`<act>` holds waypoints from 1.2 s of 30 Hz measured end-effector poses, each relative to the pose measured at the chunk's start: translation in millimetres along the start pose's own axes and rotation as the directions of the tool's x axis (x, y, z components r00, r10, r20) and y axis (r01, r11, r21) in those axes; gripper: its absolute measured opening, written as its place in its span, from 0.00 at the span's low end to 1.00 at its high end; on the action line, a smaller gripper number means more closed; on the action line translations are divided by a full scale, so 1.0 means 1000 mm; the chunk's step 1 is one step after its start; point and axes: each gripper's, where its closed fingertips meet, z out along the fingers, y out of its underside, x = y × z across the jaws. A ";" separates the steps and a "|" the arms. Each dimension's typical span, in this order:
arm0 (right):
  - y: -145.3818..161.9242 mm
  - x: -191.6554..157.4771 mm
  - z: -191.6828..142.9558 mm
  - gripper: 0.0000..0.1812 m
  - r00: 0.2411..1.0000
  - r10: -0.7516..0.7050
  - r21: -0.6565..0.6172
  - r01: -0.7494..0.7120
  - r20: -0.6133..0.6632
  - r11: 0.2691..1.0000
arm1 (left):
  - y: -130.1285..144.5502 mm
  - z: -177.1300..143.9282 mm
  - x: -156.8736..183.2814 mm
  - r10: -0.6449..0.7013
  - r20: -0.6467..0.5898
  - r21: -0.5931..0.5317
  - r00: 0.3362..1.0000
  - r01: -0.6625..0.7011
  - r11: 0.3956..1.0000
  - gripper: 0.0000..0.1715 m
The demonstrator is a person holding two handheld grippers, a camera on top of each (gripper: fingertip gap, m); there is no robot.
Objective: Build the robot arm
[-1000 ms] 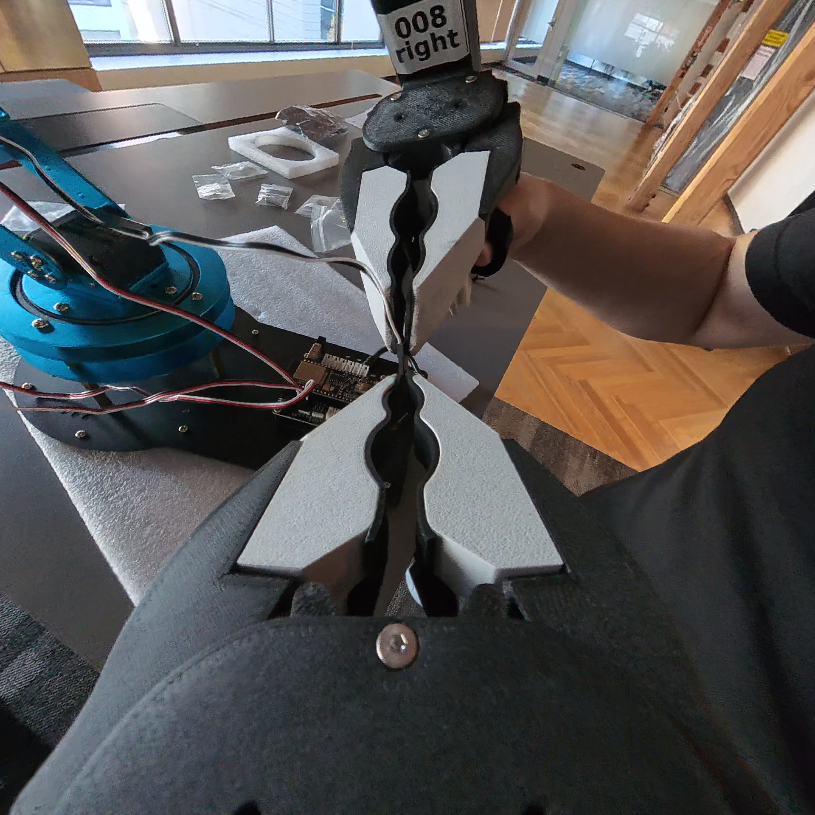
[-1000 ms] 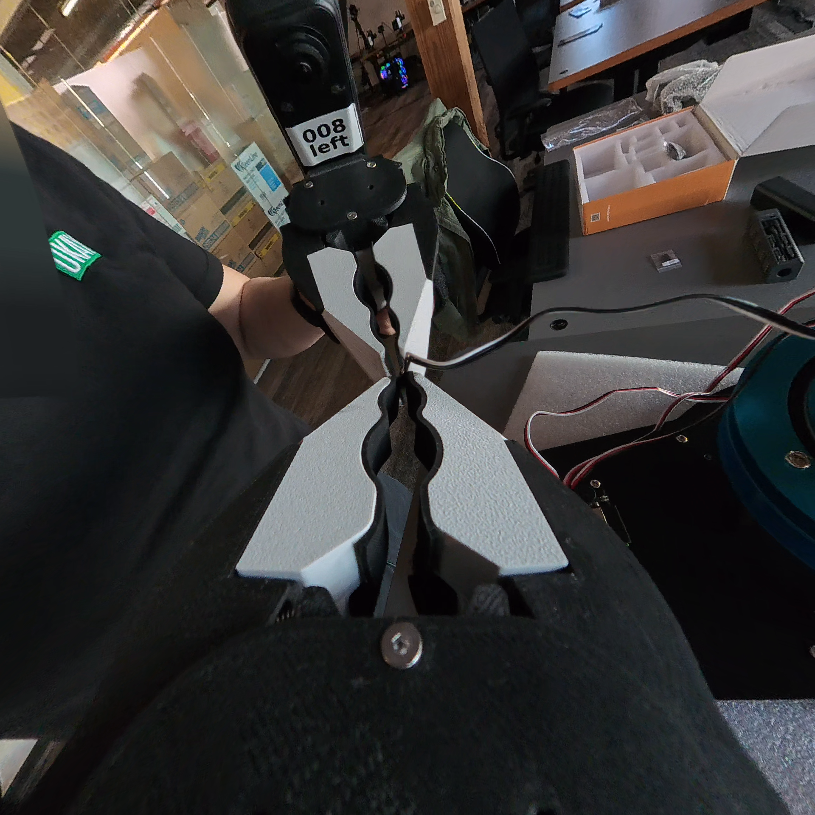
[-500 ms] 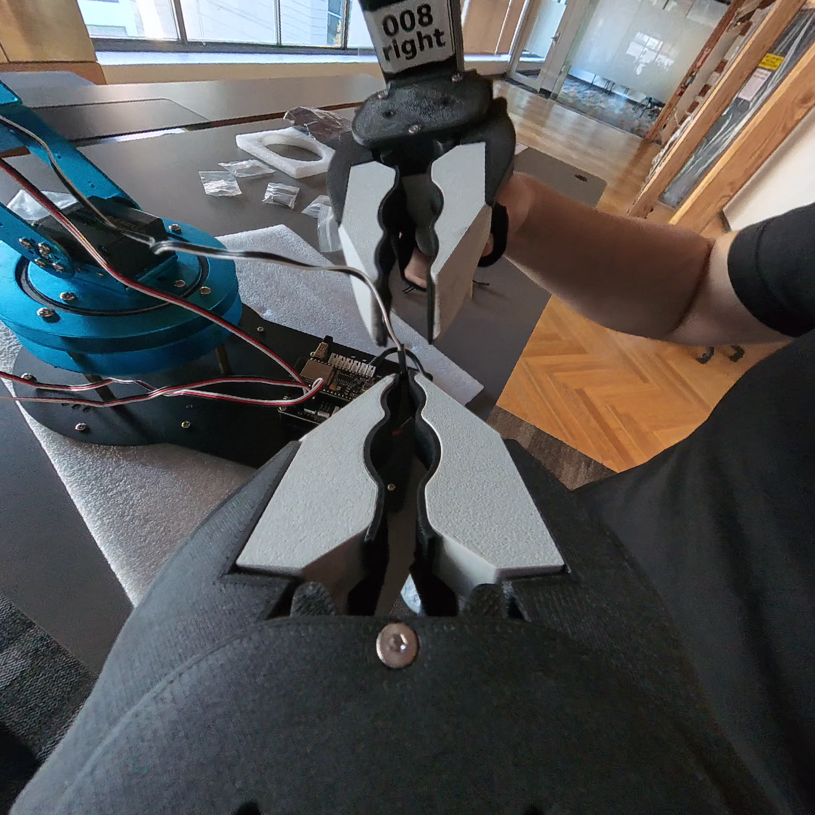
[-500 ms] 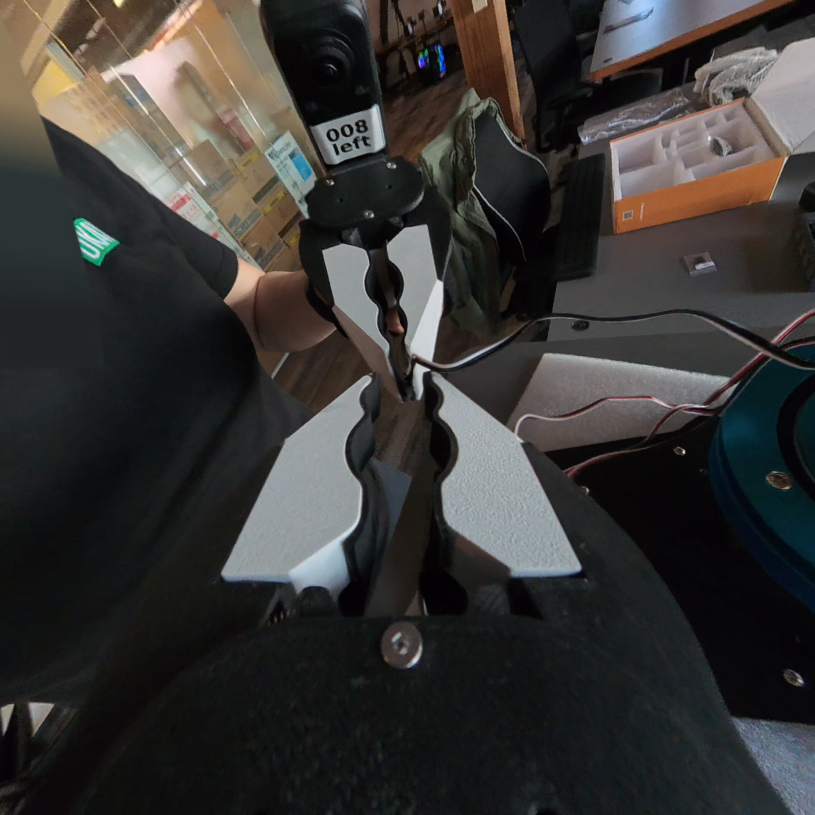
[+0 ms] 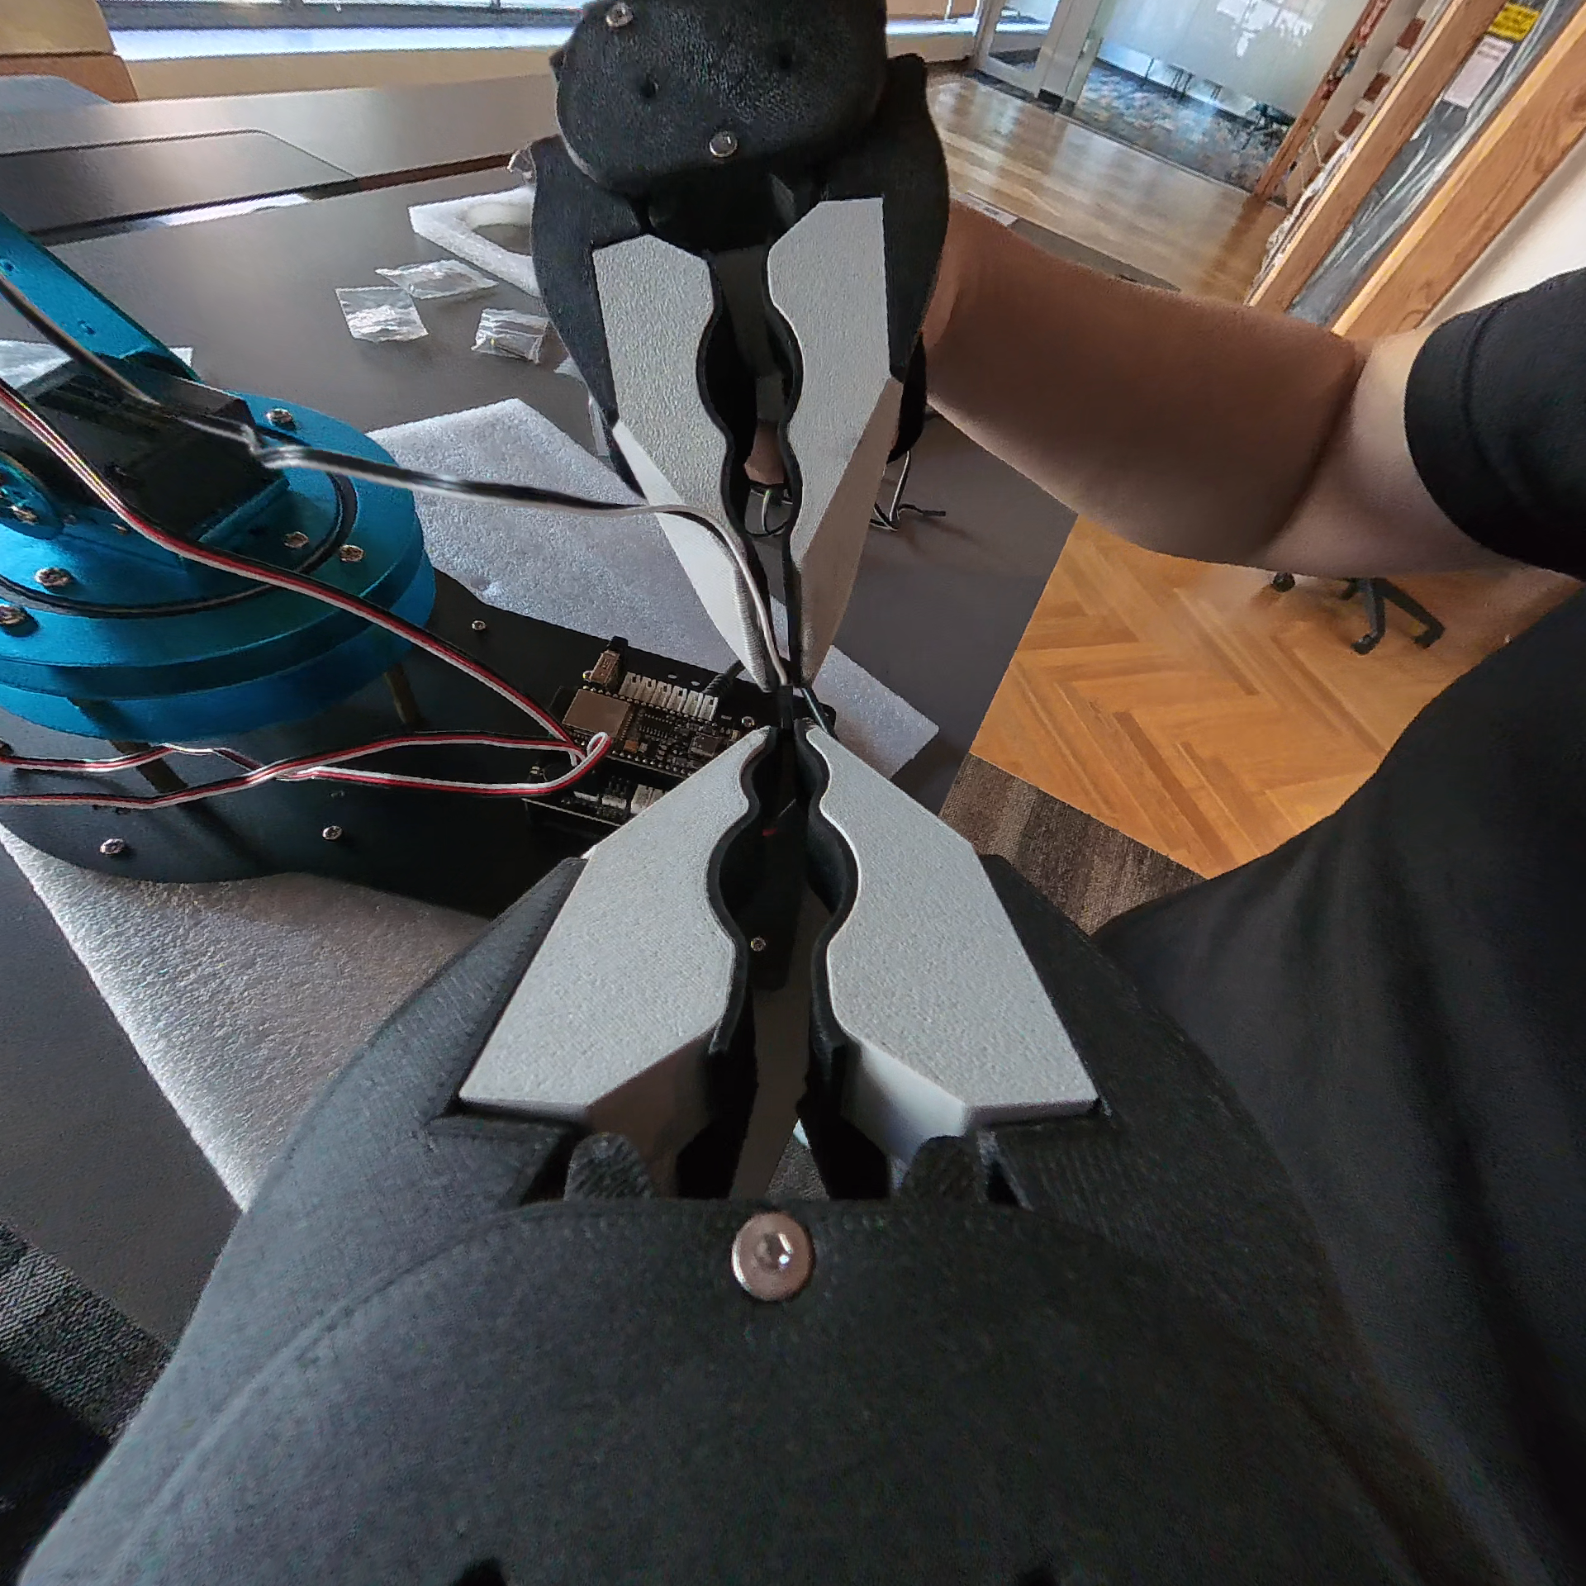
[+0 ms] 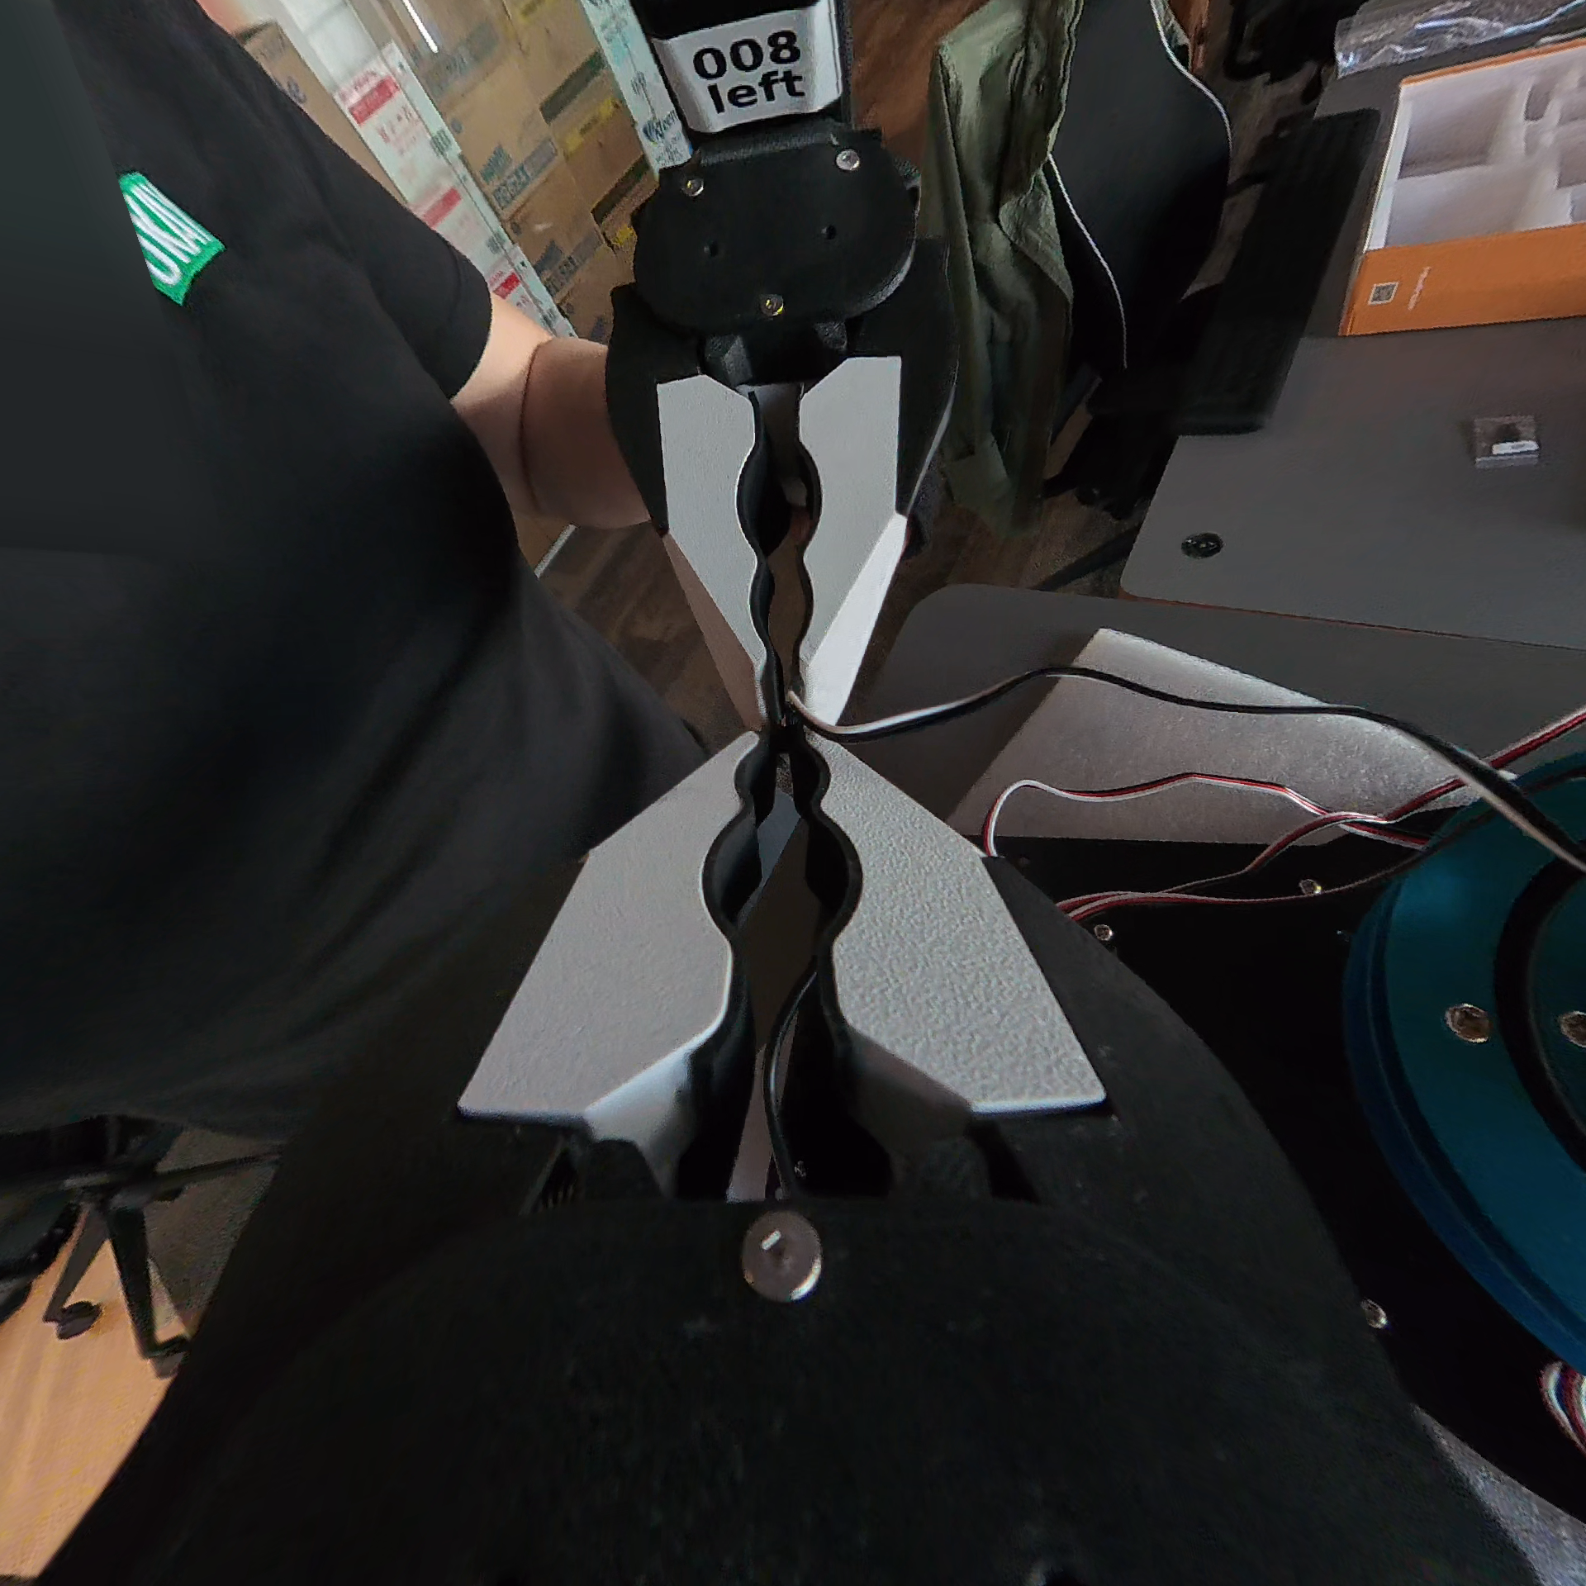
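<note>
Though meeting nose to nose just above the circuit board (image 5: 652, 729), clamped on separate stretches of one black-and-white wire (image 5: 515, 498): left gripper (image 5: 785, 738) pinched shut on what looks like the plug end, right gripper (image 5: 785, 665) squeezed together on the strands right beyond it. Held up in the air, clear of the foam sheet (image 5: 214, 944), with the wire arching back to the blue base (image 5: 214, 618). Probably gripped twice so close together to stiffen that limp end and steer it precisely.
</note>
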 end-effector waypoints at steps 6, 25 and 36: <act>0.002 0.001 -0.001 0.01 0.999 0.042 -0.001 -0.042 0.004 0.999 | 0.002 0.002 -0.001 -0.018 -0.010 -0.008 1.000 0.018 1.000 0.00; 0.020 0.045 -0.027 0.00 0.960 -0.046 -0.142 0.006 -0.277 0.990 | 0.053 -0.019 -0.054 -0.246 0.237 0.145 0.940 0.216 0.966 0.09; 0.033 0.050 -0.018 0.00 0.936 -0.036 -0.164 -0.023 -0.350 0.986 | 0.063 -0.038 -0.094 -0.200 0.379 0.225 0.903 0.120 0.967 0.12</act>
